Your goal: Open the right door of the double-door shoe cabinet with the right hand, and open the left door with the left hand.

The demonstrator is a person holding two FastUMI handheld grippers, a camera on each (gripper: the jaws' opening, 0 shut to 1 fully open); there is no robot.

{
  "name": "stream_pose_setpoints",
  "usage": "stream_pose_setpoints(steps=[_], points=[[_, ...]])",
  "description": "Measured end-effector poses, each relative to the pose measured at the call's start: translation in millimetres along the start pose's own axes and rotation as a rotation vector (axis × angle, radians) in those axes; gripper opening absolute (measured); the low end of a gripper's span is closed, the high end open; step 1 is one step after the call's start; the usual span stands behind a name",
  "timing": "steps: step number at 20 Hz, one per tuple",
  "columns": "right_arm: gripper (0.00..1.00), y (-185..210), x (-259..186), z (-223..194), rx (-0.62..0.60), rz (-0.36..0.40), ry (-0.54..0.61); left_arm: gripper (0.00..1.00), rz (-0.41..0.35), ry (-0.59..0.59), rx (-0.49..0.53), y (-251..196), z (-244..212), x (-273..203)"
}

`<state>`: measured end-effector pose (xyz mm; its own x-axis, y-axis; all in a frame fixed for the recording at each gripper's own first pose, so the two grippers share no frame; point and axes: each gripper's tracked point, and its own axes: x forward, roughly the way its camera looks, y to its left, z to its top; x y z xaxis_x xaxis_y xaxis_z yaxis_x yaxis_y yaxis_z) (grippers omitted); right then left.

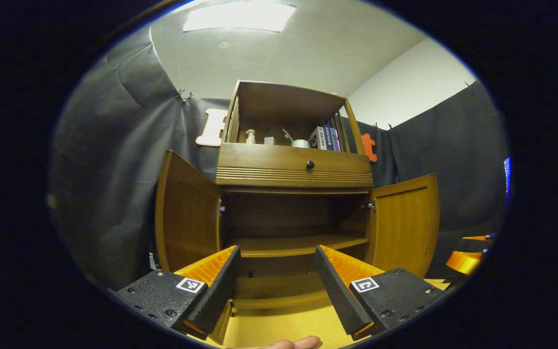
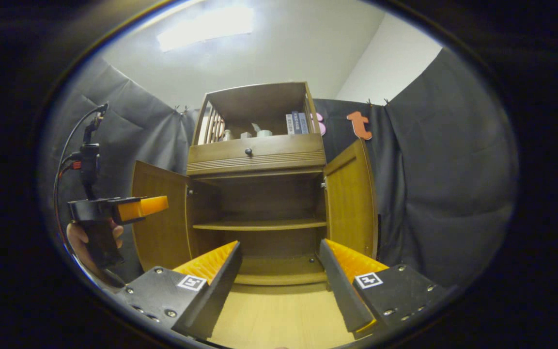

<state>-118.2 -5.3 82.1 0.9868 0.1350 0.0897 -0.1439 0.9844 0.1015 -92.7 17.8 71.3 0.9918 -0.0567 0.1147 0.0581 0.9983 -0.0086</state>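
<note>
The brown wooden shoe cabinet [image 1: 293, 169] [image 2: 257, 150] stands ahead with both lower doors swung wide. Its left door [image 1: 184, 213] [image 2: 160, 218] and right door [image 1: 405, 223] [image 2: 351, 198] hang outward, baring an inner shelf [image 1: 298, 242] [image 2: 259, 224]. My left gripper [image 1: 276, 254] is open, well short of the cabinet, with nothing between its fingers. My right gripper [image 2: 279, 249] is open too, likewise apart from the cabinet. In the right gripper view the left gripper [image 2: 155, 206] shows at far left, held by a hand [image 2: 78, 235]. The right gripper's orange finger [image 1: 463, 261] peeks in at the left gripper view's right edge.
A drawer with a dark knob [image 1: 310, 165] [image 2: 248, 151] sits above the doors. The top open shelf holds a pump bottle [image 1: 250, 137], a cup [image 1: 300, 143] and books [image 1: 325, 138] [image 2: 297, 123]. Light wooden floor [image 2: 279, 315] lies before the cabinet. Black cloth walls stand on both sides.
</note>
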Motion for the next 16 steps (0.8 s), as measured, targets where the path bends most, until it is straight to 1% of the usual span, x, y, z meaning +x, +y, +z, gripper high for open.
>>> stream_pose_setpoints(steps=[2, 3, 4, 8, 9, 10, 11, 12, 13, 14, 16], points=[[0.96, -10.8, 13.1, 5.4, -0.017, -0.030, -0.008, 0.94, -0.003, 0.014, -0.016, -10.8, -10.8, 11.1], [0.98, -13.7, 20.6, 6.2, -0.023, -0.038, -0.006, 0.92, -0.016, 0.022, -0.029, -20.3, -17.1, 18.2], [0.96, -13.0, 29.5, 4.3, -0.023, -0.039, -0.001, 0.92, -0.024, 0.032, -0.035, -27.2, -22.2, 23.0], [0.96, -13.2, 64.7, 1.0, -0.001, -0.034, 0.012, 0.92, -0.046, 0.049, -0.023, -56.8, -38.9, 52.6], [0.96, -15.4, 74.4, -2.2, 0.000, -0.040, 0.022, 0.96, -0.061, 0.061, -0.019, -67.7, -46.8, 60.4], [0.94, -18.6, 83.8, -7.2, -0.006, -0.049, 0.041, 0.92, -0.074, 0.071, -0.020, -79.5, -57.5, 67.1], [0.96, -22.4, 93.1, -12.9, -0.016, -0.061, 0.059, 0.96, -0.085, 0.082, -0.020, -88.8, -64.1, 74.1], [0.96, -25.5, 101.2, -17.1, -0.028, -0.072, 0.071, 0.92, -0.089, 0.094, -0.019, -95.6, -71.4, 80.6], [0.96, -27.4, 108.6, -22.0, -0.036, -0.075, 0.081, 0.95, -0.095, 0.107, -0.013, -102.2, -79.7, 85.5], [0.98, -28.3, 115.2, -26.4, -0.035, -0.079, 0.088, 0.95, -0.099, 0.121, -0.007, -106.3, -87.3, 89.8], [0.96, -32.6, 127.8, -40.2, -0.022, -0.085, 0.096, 0.95, -0.081, 0.144, 0.018, -104.6, -99.4, 97.7]])
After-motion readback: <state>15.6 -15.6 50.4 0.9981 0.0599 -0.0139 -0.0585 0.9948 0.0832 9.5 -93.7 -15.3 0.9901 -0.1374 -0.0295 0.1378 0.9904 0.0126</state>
